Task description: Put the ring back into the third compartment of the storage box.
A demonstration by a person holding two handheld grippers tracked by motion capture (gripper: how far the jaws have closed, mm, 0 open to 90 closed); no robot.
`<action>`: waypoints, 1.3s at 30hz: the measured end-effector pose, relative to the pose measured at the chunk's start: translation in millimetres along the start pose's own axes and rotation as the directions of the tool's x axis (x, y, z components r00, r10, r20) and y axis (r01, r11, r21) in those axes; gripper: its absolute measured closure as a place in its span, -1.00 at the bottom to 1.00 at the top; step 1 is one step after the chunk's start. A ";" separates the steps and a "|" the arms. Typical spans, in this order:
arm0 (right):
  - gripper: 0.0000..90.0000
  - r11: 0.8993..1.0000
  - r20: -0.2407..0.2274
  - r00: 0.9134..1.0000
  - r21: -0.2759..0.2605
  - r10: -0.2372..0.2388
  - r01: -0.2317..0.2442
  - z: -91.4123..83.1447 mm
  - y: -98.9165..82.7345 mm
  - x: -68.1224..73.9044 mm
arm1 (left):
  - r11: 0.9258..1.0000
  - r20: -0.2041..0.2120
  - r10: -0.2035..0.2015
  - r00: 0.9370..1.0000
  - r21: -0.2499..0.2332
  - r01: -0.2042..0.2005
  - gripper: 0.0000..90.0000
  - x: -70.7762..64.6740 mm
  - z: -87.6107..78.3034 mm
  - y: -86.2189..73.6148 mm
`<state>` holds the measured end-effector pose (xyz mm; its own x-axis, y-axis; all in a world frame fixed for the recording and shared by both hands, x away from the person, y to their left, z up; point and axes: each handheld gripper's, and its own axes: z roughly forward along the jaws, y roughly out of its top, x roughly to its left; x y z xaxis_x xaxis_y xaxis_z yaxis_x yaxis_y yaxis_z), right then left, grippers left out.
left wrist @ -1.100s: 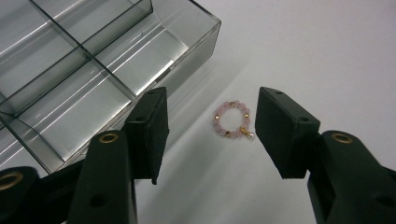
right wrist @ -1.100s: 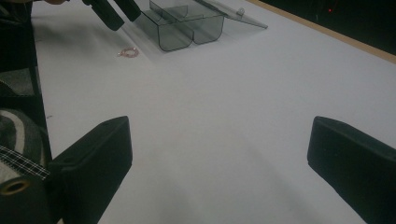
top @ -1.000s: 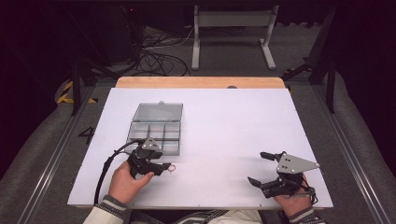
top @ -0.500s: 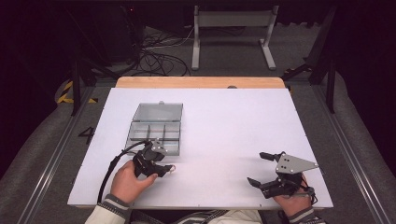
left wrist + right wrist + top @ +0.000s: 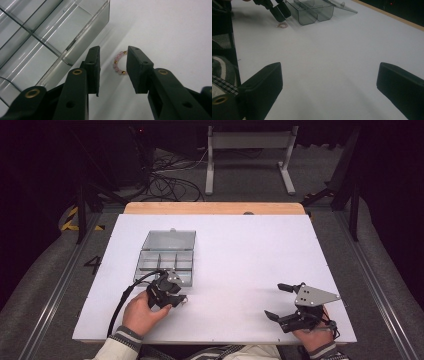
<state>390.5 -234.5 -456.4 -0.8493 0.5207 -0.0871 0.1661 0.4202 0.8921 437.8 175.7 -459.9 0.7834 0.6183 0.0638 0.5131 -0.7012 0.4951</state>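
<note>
A small bracelet of pink and gold beads (image 5: pixel 118 63) lies flat on the white table (image 5: pixel 240 265), just off the near corner of a clear compartment box (image 5: pixel 62 32). My left gripper (image 5: pixel 112 56) points down over it with a jaw on either side. The jaws have just been closing; they stand apart and no pad presses on the beads. In the high view this gripper (image 5: pixel 180 299) sits in front of the box (image 5: pixel 167 255). At the table's near right my right gripper (image 5: pixel 274 300) rests wide open with nothing between its jaws (image 5: pixel 329 72). Its view catches the bracelet (image 5: pixel 282 25) far off.
The box's lid (image 5: pixel 170 240) lies open toward the far side, and its compartments look bare. A wooden strip (image 5: pixel 215 208) edges the table's far side. Beyond it are cables and a metal stand (image 5: pixel 250 150) on the floor. A cable (image 5: pixel 122 302) trails from the left gripper.
The left hand has shifted slightly toward the bracelet in front of the box, and its jaws look narrower. The right hand and its gripper have not moved.
</note>
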 end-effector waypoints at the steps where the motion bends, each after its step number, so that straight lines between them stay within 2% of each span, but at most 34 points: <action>1: -0.84 1.000 0.000 1.000 0.000 0.000 0.000 0.0 0.0 0.0 | 1.000 -0.003 0.006 1.000 0.006 -0.006 0.48 -0.4 0.5 0.6; 7: -0.84 1.000 0.006 1.000 0.007 0.002 -0.002 0.0 -0.1 -0.2 | 0.998 -0.034 0.049 0.998 0.038 -0.048 0.59 -4.5 4.5 3.9; 13: -0.84 1.000 0.006 1.000 0.004 0.002 -0.002 -0.4 -0.2 -0.3 | 0.997 -0.027 0.070 0.997 0.034 -0.069 0.71 -4.4 5.7 4.3; 29: -0.83 1.000 0.001 1.000 0.002 -0.001 0.001 -0.3 -0.2 -0.1 | 0.996 0.008 0.080 0.997 0.047 -0.080 0.91 -2.2 10.0 4.8; 39: -0.83 1.000 -0.004 1.000 0.002 0.002 -0.002 0.1 -0.2 0.1 | 0.996 0.008 0.082 0.997 0.041 -0.082 0.94 -2.5 9.4 4.9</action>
<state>390.4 -234.4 -456.6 -0.8507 0.5191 -0.0834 0.1692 0.4206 0.8913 441.7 167.3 -465.8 0.8255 0.5560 0.0972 0.4612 -0.7636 0.4519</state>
